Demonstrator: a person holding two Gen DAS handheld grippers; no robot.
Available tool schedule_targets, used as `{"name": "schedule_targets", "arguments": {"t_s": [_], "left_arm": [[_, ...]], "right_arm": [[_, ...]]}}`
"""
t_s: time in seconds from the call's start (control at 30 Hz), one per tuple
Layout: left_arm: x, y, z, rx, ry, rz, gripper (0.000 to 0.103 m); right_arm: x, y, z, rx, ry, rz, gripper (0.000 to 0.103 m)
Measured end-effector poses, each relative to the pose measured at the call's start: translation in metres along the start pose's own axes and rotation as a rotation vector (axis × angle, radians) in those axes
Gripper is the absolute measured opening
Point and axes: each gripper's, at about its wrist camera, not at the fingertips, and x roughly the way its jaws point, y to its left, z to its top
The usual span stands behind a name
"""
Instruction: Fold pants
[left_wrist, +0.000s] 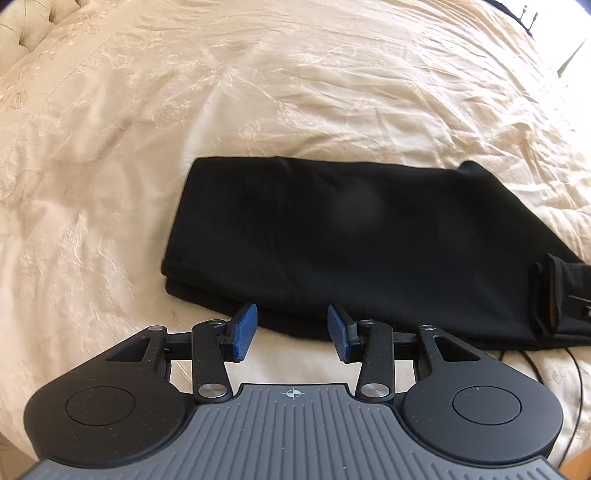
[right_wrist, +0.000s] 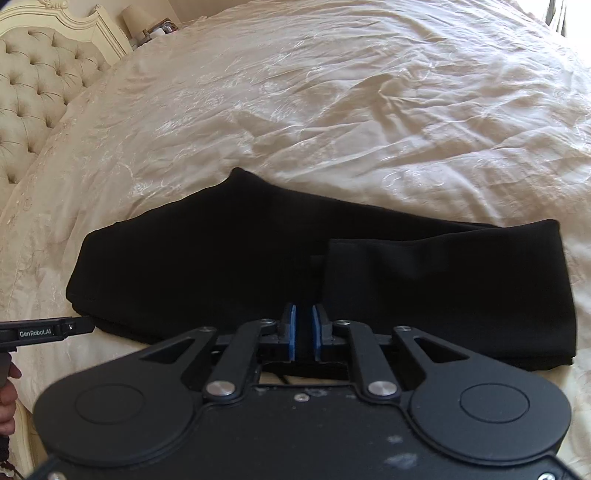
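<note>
We are hovering over the black pants (left_wrist: 351, 236), which are lying folded into a compact bundle across the lower middle of the cream bedspread (left_wrist: 258, 92). Our left gripper (left_wrist: 291, 330) is spread and empty; our right gripper (right_wrist: 303, 330) is standing narrowly apart, pinching nothing we can see. A careless pass could be snagging the near edge and undoing layers. Open bedding is stretching above; the headboard (right_wrist: 33, 92) is sitting upper left.

A wrinkled cream bedspread (right_wrist: 369, 110) meets a tufted headboard (right_wrist: 33, 92).
</note>
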Motion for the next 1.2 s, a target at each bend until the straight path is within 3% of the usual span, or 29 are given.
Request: {"name": "schedule_targets", "arguments": {"t_s": [0.13,0.2,0.33,0.4,0.43,0.6,0.7,0.77,0.83,0.9,0.93,0.97,1.0,1.2], "left_arm": [[0.012,0.035,0.022,-0.023,-0.017,-0.021,0.044],[0.021,0.048,0.030,-0.031,-0.018,-0.028,0.051],[0.051,0.063,0.033,-0.027,0.072,-0.045,0.055],[0.063,0.066,0.025,-0.006,0.102,-0.039,0.067],[0.067,0.067,0.021,-0.004,0.113,-0.051,0.068],[0.084,0.082,0.006,-0.134,0.140,-0.178,0.090],[0.091,0.082,0.007,-0.155,0.147,-0.218,0.102],[0.096,0.080,0.010,-0.167,0.151,-0.229,0.102],[0.096,0.080,0.016,-0.190,0.125,-0.222,0.098],[0.093,0.080,0.020,-0.216,0.091,-0.186,0.067],[0.089,0.081,0.022,-0.229,0.065,-0.176,0.057],[0.086,0.082,0.024,-0.232,0.041,-0.169,0.039],[0.085,0.083,0.025,-0.227,0.033,-0.173,0.031],[0.074,0.066,0.022,-0.114,-0.006,-0.127,0.028]], "right_arm": [[0.018,0.046,0.000,-0.026,0.008,-0.002,0.014],[0.024,0.062,0.001,-0.016,0.002,-0.003,0.014],[0.031,0.086,-0.003,0.011,0.002,-0.023,0.015],[0.032,0.092,-0.005,0.020,0.004,-0.036,0.015],[0.032,0.094,-0.005,0.026,0.004,-0.044,0.015],[0.035,0.094,-0.006,0.056,0.012,-0.085,0.015],[0.038,0.093,-0.004,0.061,0.023,-0.102,0.015],[0.042,0.092,-0.001,0.062,0.028,-0.109,0.016],[0.046,0.092,0.005,0.055,0.026,-0.113,0.016],[0.051,0.089,0.014,0.045,0.018,-0.122,0.016],[0.053,0.087,0.019,0.041,0.012,-0.125,0.016],[0.057,0.084,0.026,0.036,0.003,-0.132,0.016],[0.061,0.081,0.034,0.032,-0.009,-0.143,0.016],[0.098,0.067,0.083,0.005,-0.022,-0.151,0.017]]}}
